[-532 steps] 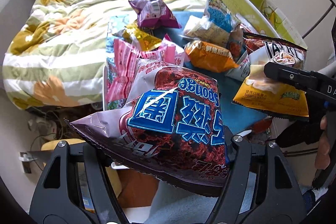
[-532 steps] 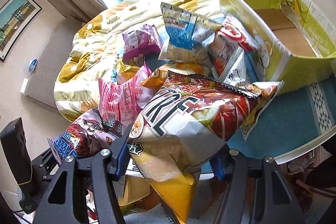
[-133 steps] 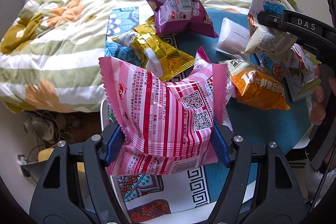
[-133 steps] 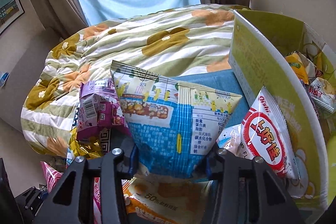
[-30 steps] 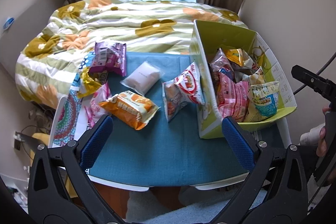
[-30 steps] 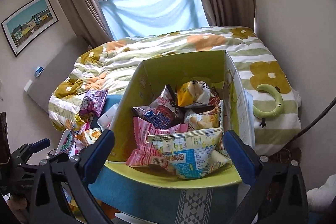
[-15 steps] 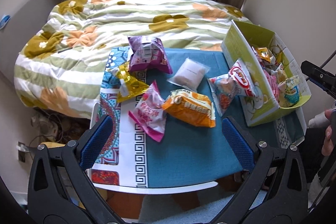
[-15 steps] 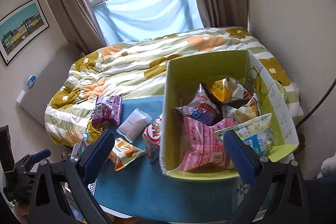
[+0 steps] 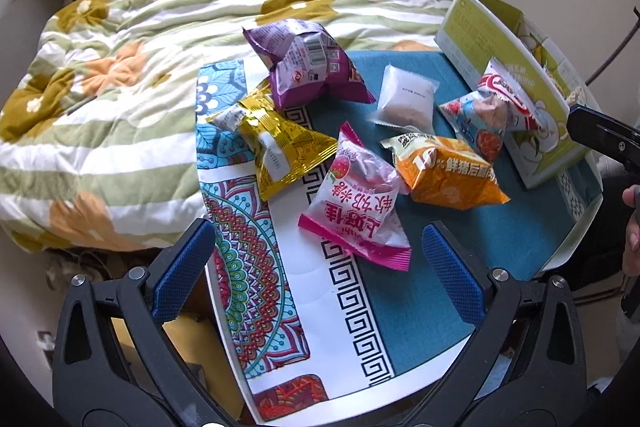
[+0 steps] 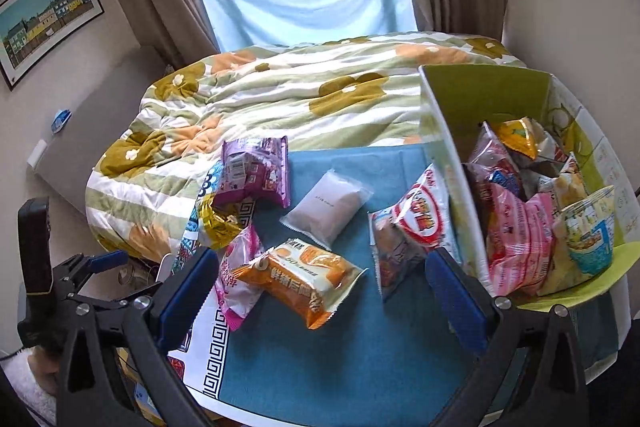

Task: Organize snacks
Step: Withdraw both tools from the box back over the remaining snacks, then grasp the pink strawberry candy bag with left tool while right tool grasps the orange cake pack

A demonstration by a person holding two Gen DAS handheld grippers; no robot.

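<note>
Here, both sets of tongs hang above the near edge of the desk [image 10: 360,355], each spread wide and holding nothing. The left tongs [image 9: 316,263] frame the pink strawberry packet [image 9: 356,203], which lies where the patterned cloth [image 9: 248,267] meets the teal mat [image 9: 472,239]; beside it lie the orange packet [image 9: 448,173], gold packet [image 9: 280,143], purple packet [image 9: 308,67], clear white pouch [image 9: 408,99] and a red-and-white packet [image 9: 492,107] leaning on the green box [image 9: 520,75]. Bare teal mat lies open along the near edge, and the quilted bed [image 9: 120,87] borders the far and left sides. The right tongs [image 10: 320,297] look over the orange packet and, unlike the left view, into the box, which is crowded with snack bags [image 10: 532,211]. The left view shows the tip of the right tongs at its right margin with part of a hand [image 9: 634,227]; the right view shows the left tongs at lower left.
</note>
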